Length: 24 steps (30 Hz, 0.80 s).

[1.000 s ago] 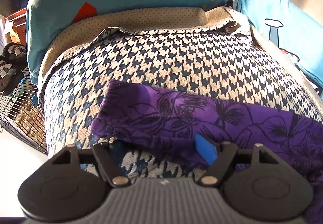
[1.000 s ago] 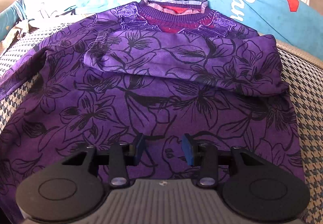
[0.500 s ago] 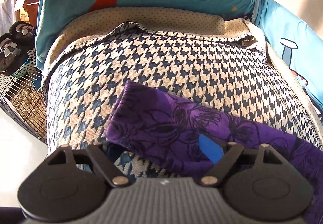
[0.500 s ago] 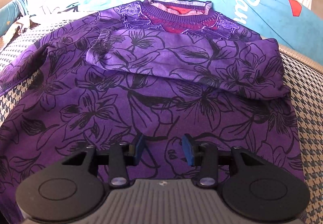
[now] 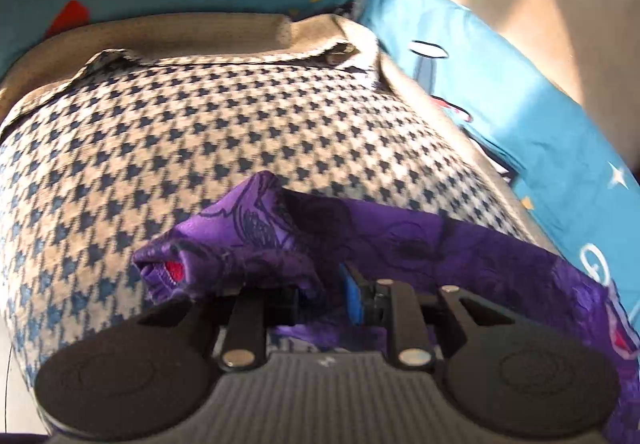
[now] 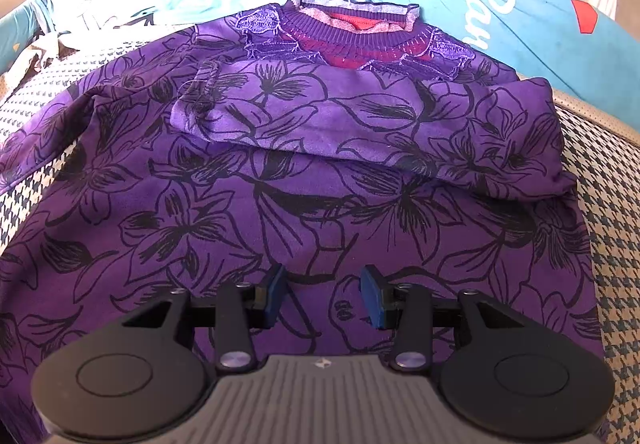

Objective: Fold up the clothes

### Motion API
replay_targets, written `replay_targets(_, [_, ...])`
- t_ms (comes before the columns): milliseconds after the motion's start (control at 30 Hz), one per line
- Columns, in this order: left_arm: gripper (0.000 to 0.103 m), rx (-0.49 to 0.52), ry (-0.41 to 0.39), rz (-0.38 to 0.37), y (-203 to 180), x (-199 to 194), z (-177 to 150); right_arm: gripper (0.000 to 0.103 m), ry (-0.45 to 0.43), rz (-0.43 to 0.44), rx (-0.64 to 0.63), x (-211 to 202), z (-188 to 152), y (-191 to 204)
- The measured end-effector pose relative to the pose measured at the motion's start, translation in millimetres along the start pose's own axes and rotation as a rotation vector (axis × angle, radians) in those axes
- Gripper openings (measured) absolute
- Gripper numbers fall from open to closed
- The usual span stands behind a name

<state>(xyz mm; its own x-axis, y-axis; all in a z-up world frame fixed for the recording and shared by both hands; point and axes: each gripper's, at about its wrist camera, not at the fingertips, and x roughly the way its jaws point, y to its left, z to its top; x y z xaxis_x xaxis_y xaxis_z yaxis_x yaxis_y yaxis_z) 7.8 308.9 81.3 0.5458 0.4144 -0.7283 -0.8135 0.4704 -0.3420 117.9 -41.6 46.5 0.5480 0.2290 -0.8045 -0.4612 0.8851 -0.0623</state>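
Houndstooth cover [image 5: 200,148]: sleeve [image 5: 248,244] now bunched, lifted (left tool [image 5: 324,290] clamped).

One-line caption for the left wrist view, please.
Left gripper shut on the purple floral sleeve, bunching its cuff above the houndstooth cushion.

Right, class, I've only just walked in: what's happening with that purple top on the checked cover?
A person with a gripper in each hand is folding a purple floral top on a houndstooth cover. The left gripper has its jaws shut on a sleeve, lifted off the cover. The right gripper hovers open over the body; one sleeve already lies across the chest.
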Motion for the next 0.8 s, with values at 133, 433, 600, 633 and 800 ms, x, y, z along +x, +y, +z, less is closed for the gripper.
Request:
replay_targets(133, [0.02,0.13,0.054,-0.149,-37.8,-6.4,-22.1,0.042,-0.001,-0.001,0.001,0.2,0.7,-0.2])
replay_targets(433, [0.032,0.462,0.172,-0.4,-107.7,-33.8,-92.0,0.042,-0.017,0.016,0.016,-2.5,2.0,0.4])
replay_targets(600, [0.079,0.486,0.126,-0.394,-107.6,-51.1,-93.6,0.042,-0.048,0.058,0.04,-7.5,4.8,-1.8])
replay_targets(633, [0.081,0.482,0.109,-0.389,-106.2,-54.2,-89.8,0.042,-0.056,0.069,0.046,-8.8,5.2,-2.0])
replay_targets(800, [0.09,0.465,0.062,-0.347,-102.5,-60.4,-61.9,0.042,-0.097,0.17,0.092,-16.3,8.9,-5.1])
